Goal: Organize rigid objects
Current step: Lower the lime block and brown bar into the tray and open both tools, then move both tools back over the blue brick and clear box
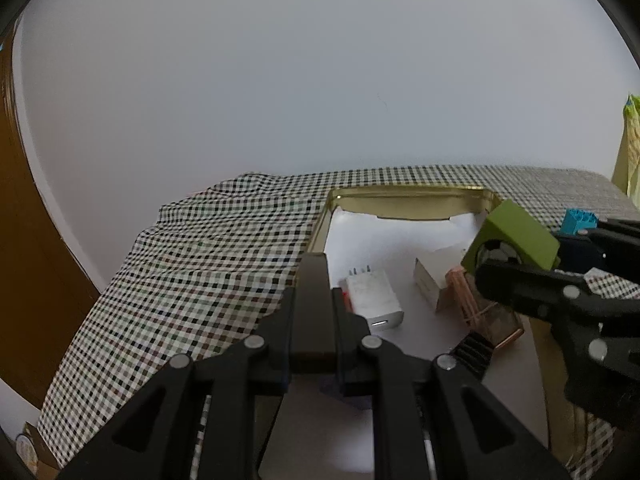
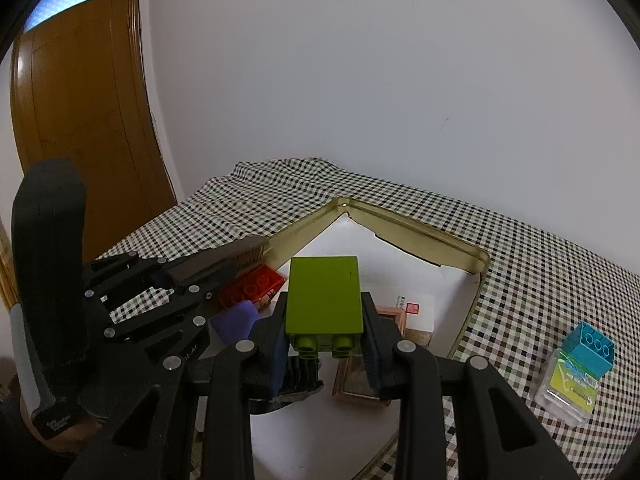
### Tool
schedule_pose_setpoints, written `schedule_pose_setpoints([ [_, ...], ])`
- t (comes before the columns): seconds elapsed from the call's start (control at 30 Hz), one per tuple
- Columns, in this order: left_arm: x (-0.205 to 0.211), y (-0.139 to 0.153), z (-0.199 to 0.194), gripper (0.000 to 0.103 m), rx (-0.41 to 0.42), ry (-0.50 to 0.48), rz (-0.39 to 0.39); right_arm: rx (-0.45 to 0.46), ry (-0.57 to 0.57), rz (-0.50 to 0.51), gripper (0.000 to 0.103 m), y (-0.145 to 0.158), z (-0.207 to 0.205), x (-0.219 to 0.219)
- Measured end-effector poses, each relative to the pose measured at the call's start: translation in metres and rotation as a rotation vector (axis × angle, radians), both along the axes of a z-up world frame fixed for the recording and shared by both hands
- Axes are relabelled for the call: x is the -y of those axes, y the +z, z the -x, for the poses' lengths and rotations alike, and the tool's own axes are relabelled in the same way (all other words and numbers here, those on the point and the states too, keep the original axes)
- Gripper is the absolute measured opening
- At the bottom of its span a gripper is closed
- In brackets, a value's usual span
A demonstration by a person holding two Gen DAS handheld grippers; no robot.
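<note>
Checked cloth [image 2: 540, 264] covered the table in front of a plain white wall, with a brown door [image 2: 80, 120] off to one side. On the cloth sat a shallow gold tin [image 2: 416, 224] lined with white paper, and it already held several things: a white charger [image 1: 374, 298], a pale box [image 1: 434, 282], a framed piece [image 2: 394, 316], a red brick [image 2: 252, 288] and a purple piece [image 2: 236, 322].

The right gripper [image 2: 325, 334] was clamped on a green brick [image 2: 324, 294], its pads pressing both flanks, the brick lifted clear above the tin with its studs facing back toward the camera. The step in hand looked like carrying this brick into the tin. The left gripper [image 1: 314, 280] had its fingers together with nothing between them, poised at the tin's near-left rim; whether it touched the rim I could not tell from either view.

Outside the tin, to the right on the cloth, a blue brick [image 2: 594, 346] rested on a clear plastic case [image 2: 568, 384], not yet put away.

The next move probably called for lowering the green brick onto a bare patch of white paper, likely toward the back of the tin where the floor lay free, then letting the fingers part only once it sat flat. The framed piece lay directly below, so the brick needed steering past it rather than straight down.
</note>
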State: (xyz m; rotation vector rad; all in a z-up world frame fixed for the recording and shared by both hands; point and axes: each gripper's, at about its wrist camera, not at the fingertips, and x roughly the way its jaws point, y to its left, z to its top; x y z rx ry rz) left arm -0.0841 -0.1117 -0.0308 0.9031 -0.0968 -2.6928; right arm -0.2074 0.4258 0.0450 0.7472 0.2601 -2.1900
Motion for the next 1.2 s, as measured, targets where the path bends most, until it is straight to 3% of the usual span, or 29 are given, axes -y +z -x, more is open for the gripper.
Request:
schedule_pose_setpoints([
  [0.03, 0.000, 0.000, 0.000, 0.018, -0.002, 0.009, 0.011, 0.008, 0.004, -0.003, 0.035, 0.000, 0.002, 0.001],
  [0.07, -0.001, 0.000, -0.002, 0.027, -0.006, 0.016, 0.020, 0.014, 0.009, -0.003, 0.035, -0.001, 0.002, 0.000],
  [0.1, -0.002, 0.001, -0.002, 0.046, -0.010, 0.024, 0.029, 0.021, 0.016, -0.005, 0.036, -0.001, 0.003, 0.000],
  [0.13, -0.002, 0.002, -0.004, 0.054, -0.021, 0.030, 0.036, 0.022, 0.016, -0.008, 0.040, -0.002, 0.005, -0.001],
  [0.17, -0.002, 0.004, -0.008, 0.064, -0.032, 0.035, 0.045, 0.017, 0.006, -0.011, 0.052, -0.002, 0.004, -0.001],
  [0.2, -0.003, 0.005, -0.011, 0.066, -0.043, 0.037, 0.059, 0.011, -0.004, -0.007, 0.063, -0.002, 0.004, -0.002],
  [0.27, -0.004, 0.006, -0.016, 0.070, -0.047, 0.037, 0.074, 0.008, 0.005, 0.022, 0.065, -0.001, 0.003, -0.005],
  [0.4, -0.004, 0.011, -0.025, 0.101, -0.078, 0.060, 0.097, -0.003, 0.001, 0.055, 0.066, 0.003, 0.000, -0.018],
  [0.77, -0.042, 0.023, -0.018, 0.102, -0.114, -0.003, 0.052, 0.002, -0.122, 0.106, 0.071, -0.005, 0.013, -0.101],
  [1.03, -0.102, 0.024, -0.004, 0.102, -0.123, -0.099, 0.002, 0.017, -0.247, 0.114, 0.071, -0.018, 0.032, -0.170],
  [1.2, -0.151, 0.026, 0.006, 0.103, -0.113, -0.196, 0.002, 0.021, -0.398, 0.132, 0.071, -0.024, 0.048, -0.221],
])
